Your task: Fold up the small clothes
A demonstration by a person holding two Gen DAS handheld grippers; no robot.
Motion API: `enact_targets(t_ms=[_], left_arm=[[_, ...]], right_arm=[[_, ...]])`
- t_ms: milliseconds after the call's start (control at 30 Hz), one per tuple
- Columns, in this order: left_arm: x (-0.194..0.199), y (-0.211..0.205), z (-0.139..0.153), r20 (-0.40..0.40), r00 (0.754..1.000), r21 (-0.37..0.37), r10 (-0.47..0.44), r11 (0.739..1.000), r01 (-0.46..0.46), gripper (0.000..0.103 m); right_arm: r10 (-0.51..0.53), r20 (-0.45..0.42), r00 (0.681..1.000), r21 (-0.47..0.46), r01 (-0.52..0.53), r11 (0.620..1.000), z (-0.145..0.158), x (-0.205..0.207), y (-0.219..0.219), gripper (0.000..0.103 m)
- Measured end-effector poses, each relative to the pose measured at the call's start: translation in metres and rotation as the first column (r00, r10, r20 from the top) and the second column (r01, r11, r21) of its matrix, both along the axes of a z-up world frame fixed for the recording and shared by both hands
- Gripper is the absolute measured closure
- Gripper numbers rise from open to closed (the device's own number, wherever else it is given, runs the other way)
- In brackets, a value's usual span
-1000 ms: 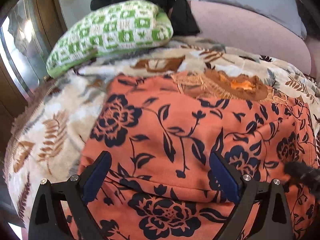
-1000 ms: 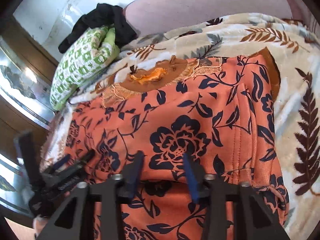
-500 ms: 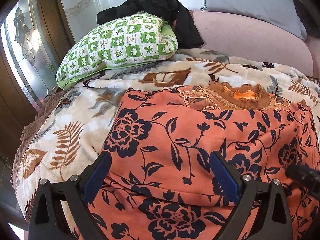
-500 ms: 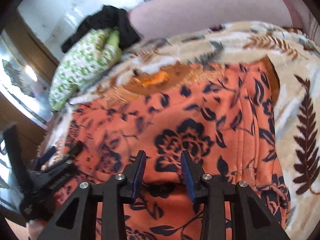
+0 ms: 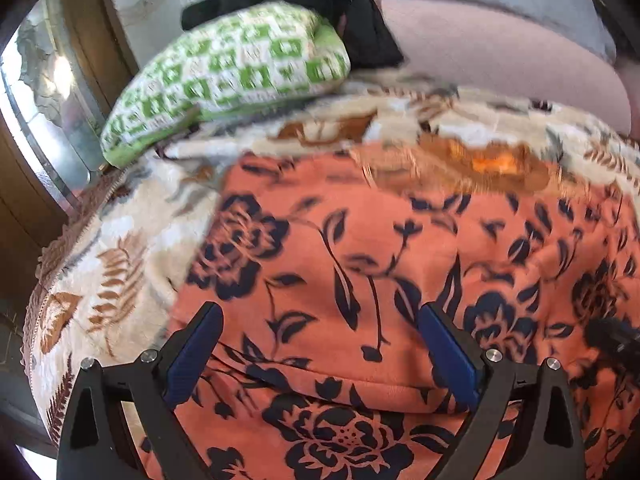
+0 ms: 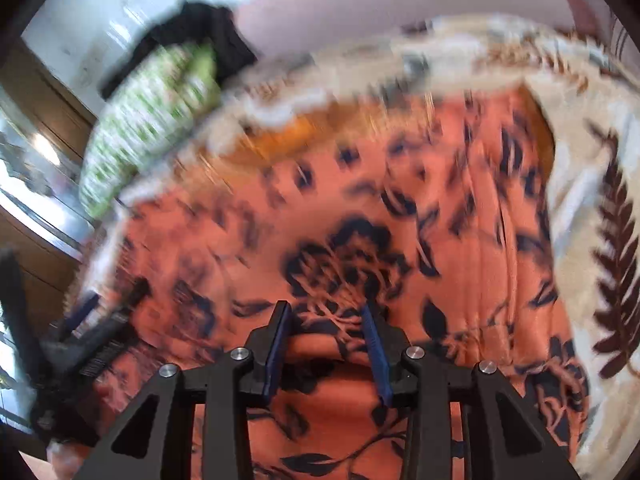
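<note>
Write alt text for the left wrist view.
Left gripper, jaws wide open, straddles a folded edge of an orange garment with dark floral print on a leaf-patterned blanket. Behind lie a green checked pillow and black clothing.

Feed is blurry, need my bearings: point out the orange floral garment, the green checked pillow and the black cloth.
orange floral garment (image 5: 360,248): left wrist view, mid front panel.
green checked pillow (image 5: 232,72): left wrist view, top face.
black cloth (image 5: 360,28): left wrist view, bunched middle.

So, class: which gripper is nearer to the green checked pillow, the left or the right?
Left. The left gripper sits over the garment's side towards the green checked pillow; the right gripper is farther along the orange floral garment, with the left one between it and the pillow.
</note>
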State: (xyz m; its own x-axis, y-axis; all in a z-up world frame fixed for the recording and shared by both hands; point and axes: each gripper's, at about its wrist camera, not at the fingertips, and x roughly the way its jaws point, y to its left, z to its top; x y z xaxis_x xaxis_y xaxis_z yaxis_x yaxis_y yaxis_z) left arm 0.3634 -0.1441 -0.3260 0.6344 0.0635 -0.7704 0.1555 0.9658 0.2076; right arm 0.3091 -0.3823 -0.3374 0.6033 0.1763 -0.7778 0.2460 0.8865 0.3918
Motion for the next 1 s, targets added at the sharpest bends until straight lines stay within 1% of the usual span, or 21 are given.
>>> enact_targets(t_ms=[33, 67, 100, 133, 167, 233, 300, 367, 433, 500, 600, 667, 733, 800, 867, 933, 1000], left_arm=[[0.004, 0.0, -0.009, -0.04, 0.999, 0.007, 0.003, 1.0, -0.003, 0.005], [0.005, 0.002, -0.012, -0.049, 0.999, -0.003, 0.011, 1.0, -0.012, 0.005], [0.004, 0.004, -0.01, -0.04, 0.999, -0.022, 0.021, 1.0, -0.022, 0.005], [0.003, 0.004, -0.006, -0.042, 0.999, -0.024, 0.026, 0.999, -0.027, 0.005], [0.0, 0.004, -0.001, -0.032, 0.999, -0.029, 0.019, 0.999, -0.02, 0.005], [-0.012, 0.007, 0.015, 0.019, 1.0, -0.038, 0.006, 0.999, -0.006, 0.005], [-0.028, 0.018, 0.031, 0.054, 0.998, -0.049, -0.012, 0.999, 0.015, 0.005], [-0.05, 0.038, 0.048, 0.098, 0.995, -0.062, -0.025, 0.998, 0.031, 0.005], [-0.071, 0.066, 0.062, 0.118, 0.993, -0.062, -0.021, 0.998, 0.029, 0.005], [-0.093, 0.095, 0.071, 0.129, 0.991, -0.058, -0.026, 0.998, 0.034, 0.005], [-0.132, 0.14, 0.071, 0.13, 0.991, 0.003, -0.043, 0.999, 0.043, 0.005], [-0.156, 0.171, 0.064, 0.101, 0.994, 0.012, -0.047, 0.999, 0.046, 0.005], [-0.176, 0.201, 0.052, 0.052, 0.998, -0.011, -0.033, 0.999, 0.034, 0.005], [-0.193, 0.228, 0.037, -0.002, 1.0, -0.036, -0.003, 0.999, 0.002, 0.005], [-0.207, 0.248, 0.022, -0.047, 0.998, -0.073, 0.028, 0.997, -0.031, 0.005], [-0.218, 0.263, 0.011, -0.089, 0.995, -0.124, 0.047, 0.991, -0.057, 0.005], [-0.227, 0.272, 0.006, -0.106, 0.993, -0.186, 0.044, 0.98, -0.063, 0.005]], right_arm=[[0.003, -0.005, 1.0, -0.006, -0.003, 1.0, 0.004, 0.0, 0.0, 0.063], [0.005, 0.002, 1.0, -0.002, -0.005, 1.0, 0.009, -0.002, 0.001, 0.063], [0.004, 0.023, 1.0, 0.008, -0.004, 1.0, 0.014, -0.005, 0.001, 0.063], [0.002, 0.04, 0.999, 0.015, -0.002, 1.0, 0.018, -0.008, 0.0, 0.063], [-0.001, 0.048, 0.999, 0.011, 0.0, 1.0, 0.023, -0.012, 0.0, 0.063], [0.0, 0.072, 0.997, -0.015, 0.001, 1.0, 0.035, -0.023, 0.002, 0.061], [-0.011, 0.114, 0.993, -0.027, 0.014, 1.0, 0.052, -0.046, 0.002, 0.056], [-0.037, 0.155, 0.987, 0.013, 0.035, 0.999, 0.067, -0.07, -0.006, 0.046], [-0.046, 0.18, 0.983, 0.056, 0.037, 0.998, 0.077, -0.095, -0.013, 0.041], [-0.042, 0.182, 0.982, 0.066, 0.03, 0.997, 0.082, -0.131, -0.018, 0.04], [-0.036, 0.143, 0.989, 0.064, 0.027, 0.998, 0.08, -0.184, -0.027, 0.04], [-0.039, 0.098, 0.994, 0.079, 0.031, 0.996, 0.075, -0.216, -0.033, 0.039], [-0.054, 0.064, 0.996, 0.095, 0.048, 0.994, 0.071, -0.247, -0.038, 0.039], [-0.065, 0.016, 0.998, 0.082, 0.063, 0.995, 0.066, -0.271, -0.038, 0.039], [-0.07, -0.037, 0.997, 0.074, 0.073, 0.995, 0.06, -0.283, -0.035, 0.039], [-0.058, -0.089, 0.994, 0.106, 0.067, 0.992, 0.049, -0.287, -0.032, 0.039], [-0.06, -0.152, 0.987, 0.114, 0.078, 0.99, 0.036, -0.288, -0.03, 0.039]])
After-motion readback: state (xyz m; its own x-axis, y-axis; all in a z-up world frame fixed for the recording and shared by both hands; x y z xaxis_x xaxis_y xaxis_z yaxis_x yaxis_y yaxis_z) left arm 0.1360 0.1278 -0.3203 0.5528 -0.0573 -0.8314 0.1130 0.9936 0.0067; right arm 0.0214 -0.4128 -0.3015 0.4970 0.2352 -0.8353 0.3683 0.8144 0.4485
